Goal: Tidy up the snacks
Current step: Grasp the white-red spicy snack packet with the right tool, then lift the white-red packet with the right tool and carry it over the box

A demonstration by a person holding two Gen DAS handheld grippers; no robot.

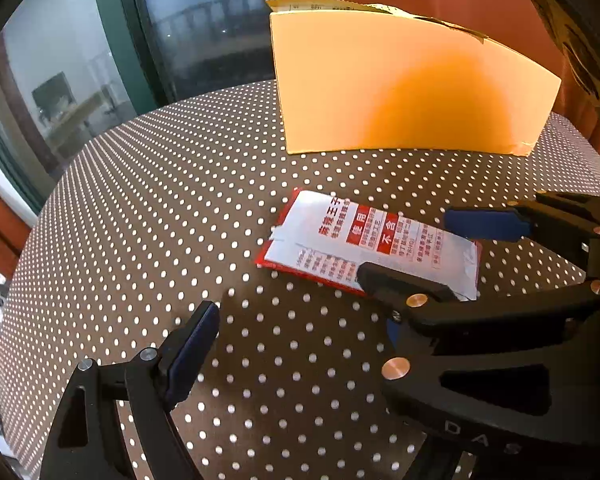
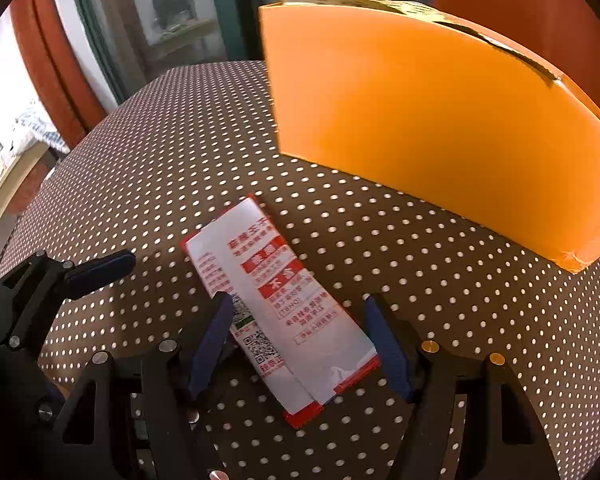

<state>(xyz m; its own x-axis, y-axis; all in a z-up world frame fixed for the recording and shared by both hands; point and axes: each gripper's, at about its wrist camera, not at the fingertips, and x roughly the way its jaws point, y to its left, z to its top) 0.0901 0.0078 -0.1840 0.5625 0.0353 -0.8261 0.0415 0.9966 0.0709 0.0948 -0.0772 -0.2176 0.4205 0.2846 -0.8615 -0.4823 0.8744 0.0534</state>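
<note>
Closing the spread right claw (image 2: 300, 344) around the flat snack packet (image 2: 276, 304), near the cardboard box (image 2: 440, 128), risks slippage; the left claw (image 2: 100, 264) is open.

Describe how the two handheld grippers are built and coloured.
Both match: the left gripper and the right gripper have black plastic linkage arms with triangular cut-outs, round silver or brass-toned pivot pins, and flat dark blue finger pads. White letters "D A S" mark one body. No cables show.
</note>
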